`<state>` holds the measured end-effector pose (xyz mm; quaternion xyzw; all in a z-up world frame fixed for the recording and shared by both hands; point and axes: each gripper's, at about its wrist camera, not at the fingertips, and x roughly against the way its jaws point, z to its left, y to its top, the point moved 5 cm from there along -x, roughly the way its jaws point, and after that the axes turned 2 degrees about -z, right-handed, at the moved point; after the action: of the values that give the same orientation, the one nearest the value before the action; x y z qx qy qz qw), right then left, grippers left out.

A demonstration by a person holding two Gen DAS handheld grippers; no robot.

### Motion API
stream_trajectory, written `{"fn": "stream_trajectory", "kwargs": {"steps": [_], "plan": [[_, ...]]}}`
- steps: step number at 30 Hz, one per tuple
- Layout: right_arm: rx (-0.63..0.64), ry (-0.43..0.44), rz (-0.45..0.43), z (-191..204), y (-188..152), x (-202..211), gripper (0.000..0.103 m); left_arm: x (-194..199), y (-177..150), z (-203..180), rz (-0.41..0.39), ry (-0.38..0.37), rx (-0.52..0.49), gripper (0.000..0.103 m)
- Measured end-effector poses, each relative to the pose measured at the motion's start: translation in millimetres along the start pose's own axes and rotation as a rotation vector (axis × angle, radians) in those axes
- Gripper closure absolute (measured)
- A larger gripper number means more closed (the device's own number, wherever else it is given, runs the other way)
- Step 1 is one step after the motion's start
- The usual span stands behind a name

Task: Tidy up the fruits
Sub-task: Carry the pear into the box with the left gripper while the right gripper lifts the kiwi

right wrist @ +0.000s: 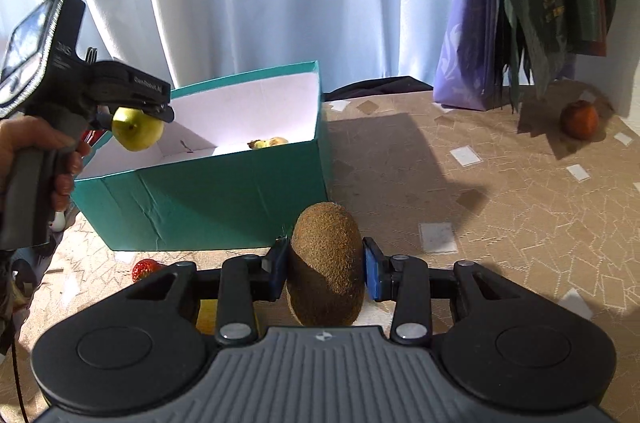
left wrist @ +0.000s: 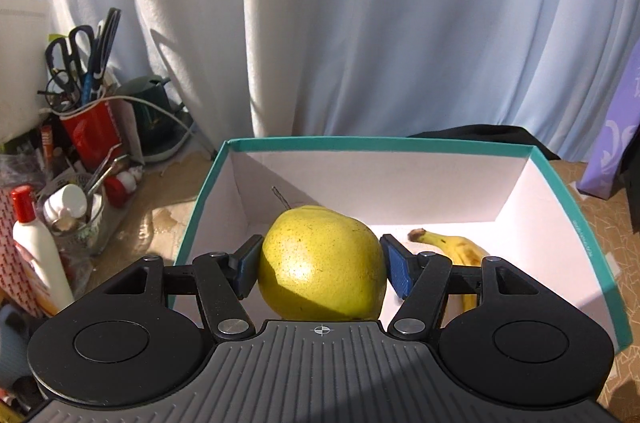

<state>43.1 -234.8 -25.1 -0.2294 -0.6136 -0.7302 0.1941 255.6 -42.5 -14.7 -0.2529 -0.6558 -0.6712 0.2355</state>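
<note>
- Left gripper (left wrist: 320, 263): blue pads clamped on both flanks of the yellow-green pear (left wrist: 320, 263), held over the near-left part of the teal box (left wrist: 400, 143).
- Right gripper (right wrist: 325, 271): narrow grip across the kiwi (right wrist: 325, 263), short of the box's near wall, above the table (right wrist: 480, 203).
- Box floor: banana (left wrist: 452, 247) lies right of the pear; left side bare. Judgement: lower the pear into that bare patch before opening, so it neither drops nor bruises the banana.
- Kiwi should go in second; keep the two tools apart.
- Still outside: strawberry (right wrist: 145, 269) by the box; reddish fruit (right wrist: 579, 120) far right.
</note>
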Motion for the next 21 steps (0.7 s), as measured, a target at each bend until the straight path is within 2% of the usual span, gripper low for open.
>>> {"fn": "stream_trajectory", "kwargs": {"steps": [7,10,16,21], "plan": [[-0.005,-0.024,-0.011,-8.1,1.8,3.0,0.066,-35.3,-8.0,-0.6,0.06,0.039,0.001,0.036],[-0.002,-0.032,-0.021,-9.6,4.2,2.8,0.066,-36.8,-6.3,0.8,0.065,0.033,0.006,0.035],[0.009,-0.025,-0.054,-8.0,12.6,3.4,0.066,-43.1,-13.9,3.2,0.131,0.055,0.007,0.035],[0.016,-0.02,-0.073,-7.7,20.1,2.6,0.066,-41.8,-14.9,3.0,0.127,0.056,0.005,0.035]]}}
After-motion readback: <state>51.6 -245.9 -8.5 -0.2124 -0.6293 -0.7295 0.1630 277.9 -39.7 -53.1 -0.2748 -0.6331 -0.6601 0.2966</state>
